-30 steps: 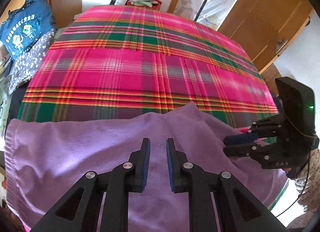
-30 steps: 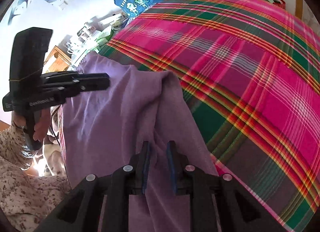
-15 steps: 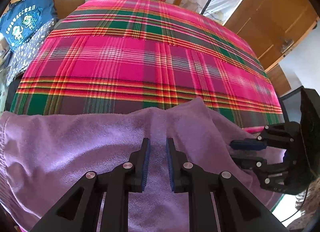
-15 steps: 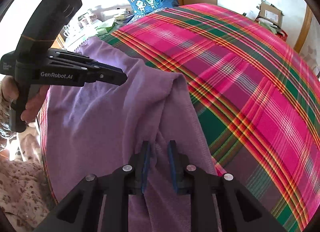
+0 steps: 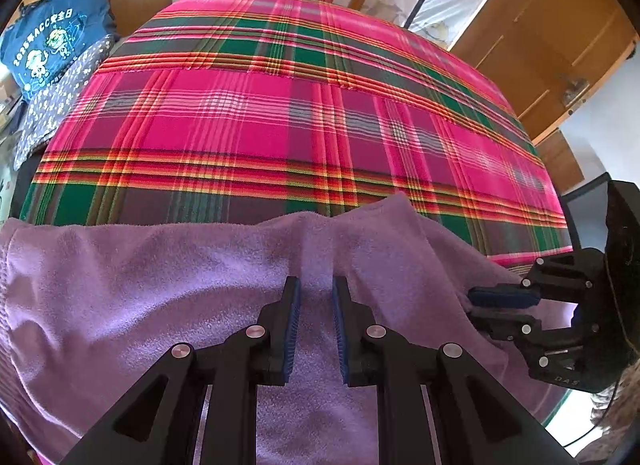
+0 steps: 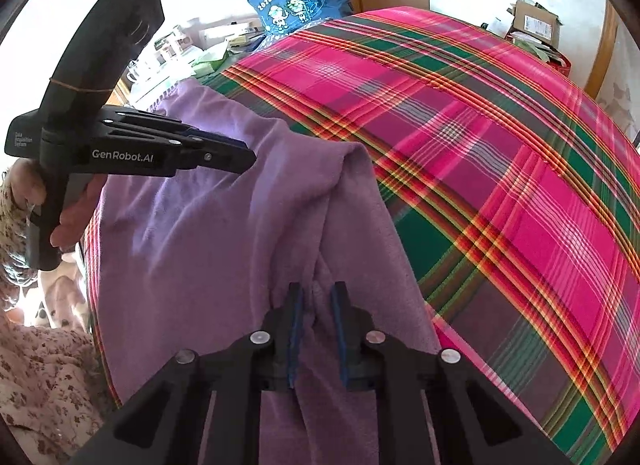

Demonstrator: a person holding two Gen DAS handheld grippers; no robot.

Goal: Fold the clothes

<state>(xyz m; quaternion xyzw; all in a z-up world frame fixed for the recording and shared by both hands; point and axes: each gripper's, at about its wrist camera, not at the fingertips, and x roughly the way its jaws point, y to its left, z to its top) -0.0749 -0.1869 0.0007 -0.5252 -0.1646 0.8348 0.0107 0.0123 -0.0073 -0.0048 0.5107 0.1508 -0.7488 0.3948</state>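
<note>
Pink-and-green plaid bedspread point(image 5: 280, 113) fills the room's bed, and your purple fleece garment point(image 5: 140, 285) lies along its near edge. Your right gripper point(image 6: 316, 317) is closing on a raised ridge of fleece — likely to lift it for a fold. Your left gripper point(image 5: 316, 325) hovers over the garment with jaws narrowly apart, gripping nothing — ready to steady it.

bright daylight, sharp focus; fisheye bends the edges, black corners, blown-out white lower left.
</note>
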